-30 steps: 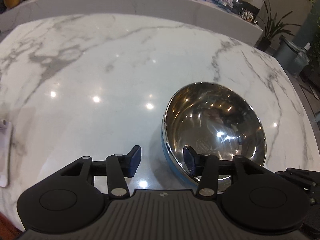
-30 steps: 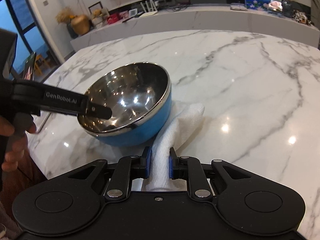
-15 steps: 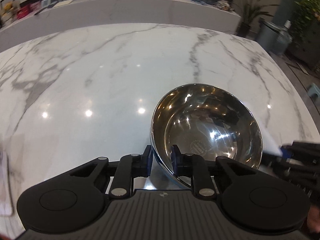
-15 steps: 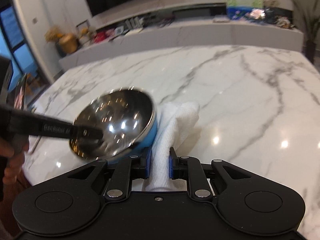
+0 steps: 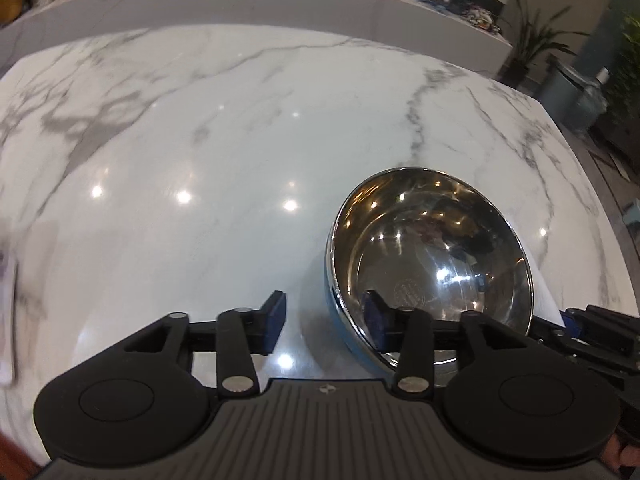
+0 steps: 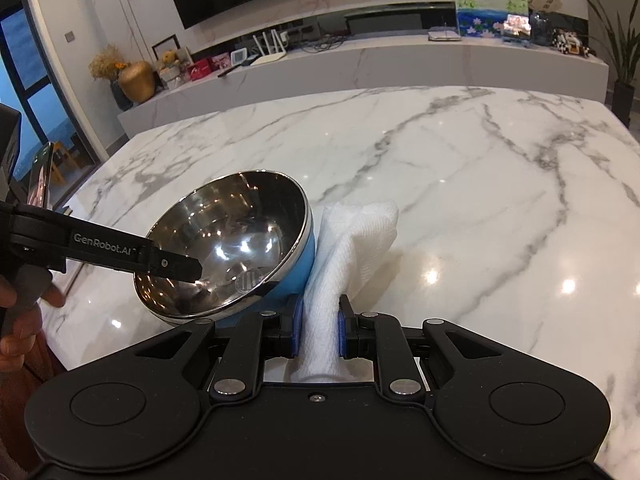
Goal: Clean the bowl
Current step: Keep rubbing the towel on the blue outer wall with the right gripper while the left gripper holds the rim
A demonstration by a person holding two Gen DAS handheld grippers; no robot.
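A bowl point(image 5: 432, 256), shiny steel inside and blue outside, stands on the white marble table point(image 5: 200, 140), leaning a little toward me. My left gripper point(image 5: 324, 320) straddles its near rim and its jaws are opening. One pad is outside the wall and one inside, and neither presses on it. In the right wrist view its finger point(image 6: 168, 262) reaches into the bowl point(image 6: 228, 248). My right gripper point(image 6: 318, 330) is shut on a folded white cloth point(image 6: 352, 240) that lies against the bowl's blue side. The cloth point(image 5: 546, 296) peeks out behind the bowl.
A phone point(image 6: 40, 180) stands at the table's left edge, and a hand point(image 6: 16, 320) holds the left tool. A long marble counter point(image 6: 360, 68) with ornaments runs behind the table. A plant point(image 5: 532, 44) and a bin point(image 5: 576, 92) stand beyond the far right corner.
My left gripper closed on the bowl's rim and tipped the bowl up, then spread wide again; the bowl has settled back. The right gripper kept its hold on the cloth.
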